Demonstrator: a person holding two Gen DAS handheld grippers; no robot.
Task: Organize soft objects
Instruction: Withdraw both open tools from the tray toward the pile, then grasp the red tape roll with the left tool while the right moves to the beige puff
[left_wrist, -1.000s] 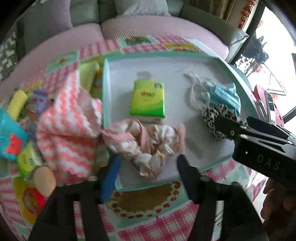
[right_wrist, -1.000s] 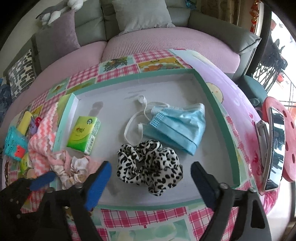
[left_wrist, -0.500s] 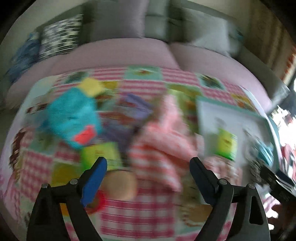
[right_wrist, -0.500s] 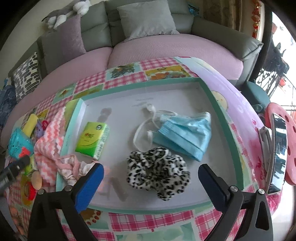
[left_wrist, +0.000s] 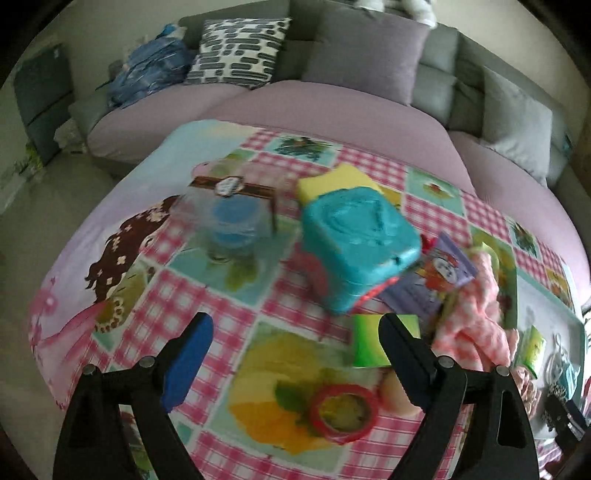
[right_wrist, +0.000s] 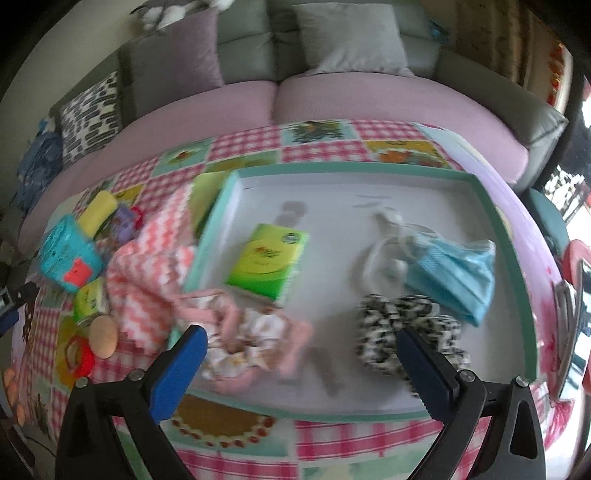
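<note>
Since the earlier frame the left gripper (left_wrist: 295, 350) has swung from the tray (right_wrist: 517, 280) to the clutter, jaws apart and empty like the right gripper (right_wrist: 301, 363), so it may grab a hard toy, not the pink towel (left_wrist: 476, 321) at lower right.
</note>
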